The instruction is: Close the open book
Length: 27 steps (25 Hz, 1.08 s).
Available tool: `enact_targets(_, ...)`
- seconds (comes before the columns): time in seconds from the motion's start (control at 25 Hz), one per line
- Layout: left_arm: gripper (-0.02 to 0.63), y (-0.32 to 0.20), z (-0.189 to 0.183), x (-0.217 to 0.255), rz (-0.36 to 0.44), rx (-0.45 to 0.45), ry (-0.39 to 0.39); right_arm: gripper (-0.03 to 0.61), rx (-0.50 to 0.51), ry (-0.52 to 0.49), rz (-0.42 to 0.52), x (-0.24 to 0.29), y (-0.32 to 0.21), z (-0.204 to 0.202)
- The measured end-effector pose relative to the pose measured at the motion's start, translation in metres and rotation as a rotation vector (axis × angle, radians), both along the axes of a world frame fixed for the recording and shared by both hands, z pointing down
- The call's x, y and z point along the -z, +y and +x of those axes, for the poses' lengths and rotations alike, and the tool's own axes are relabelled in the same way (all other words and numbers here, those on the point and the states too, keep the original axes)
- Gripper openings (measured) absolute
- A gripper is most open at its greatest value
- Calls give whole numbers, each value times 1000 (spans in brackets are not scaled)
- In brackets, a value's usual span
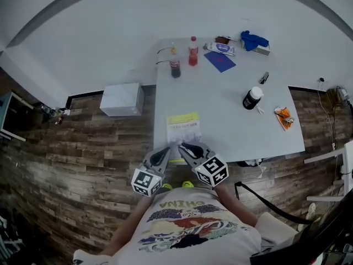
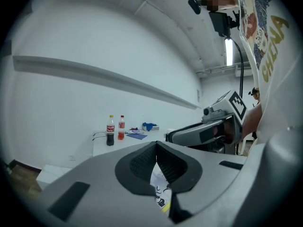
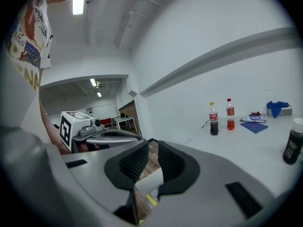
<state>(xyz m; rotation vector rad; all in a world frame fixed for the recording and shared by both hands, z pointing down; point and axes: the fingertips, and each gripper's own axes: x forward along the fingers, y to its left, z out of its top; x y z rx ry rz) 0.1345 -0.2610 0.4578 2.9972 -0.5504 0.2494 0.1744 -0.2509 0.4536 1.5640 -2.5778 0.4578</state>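
The book (image 1: 183,127), with a yellow and white page facing up, lies at the near edge of the white table (image 1: 231,131). Both grippers meet at its near edge, side by side. My left gripper (image 1: 167,150) is shut on a white printed page (image 2: 159,186) with a yellow strip. My right gripper (image 1: 184,147) has its pads nearly together, and a pale sheet edge (image 3: 150,182) is pinched low between them, with wood floor showing through the slit above. Each gripper shows in the other's view: the right gripper (image 2: 169,137) and the left gripper (image 3: 136,137).
At the table's far end stand a cola bottle (image 1: 175,66) and a red drink bottle (image 1: 193,51), beside a blue notebook (image 1: 219,61) and a blue cloth (image 1: 253,39). A black jar with a white lid (image 1: 252,98) and an orange packet (image 1: 283,116) sit at the right. A white box (image 1: 122,99) is on the floor.
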Motion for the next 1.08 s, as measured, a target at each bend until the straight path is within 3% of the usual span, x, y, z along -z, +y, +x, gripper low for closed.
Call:
enact_targets(0.36, 11, -1, 13, 11, 45, -42, 13, 46, 63, 70, 47, 8, -5, -19)
enact_targets(1.08, 12, 1, 20, 16, 73, -54, 3, 46, 30, 74, 72, 13, -7, -9)
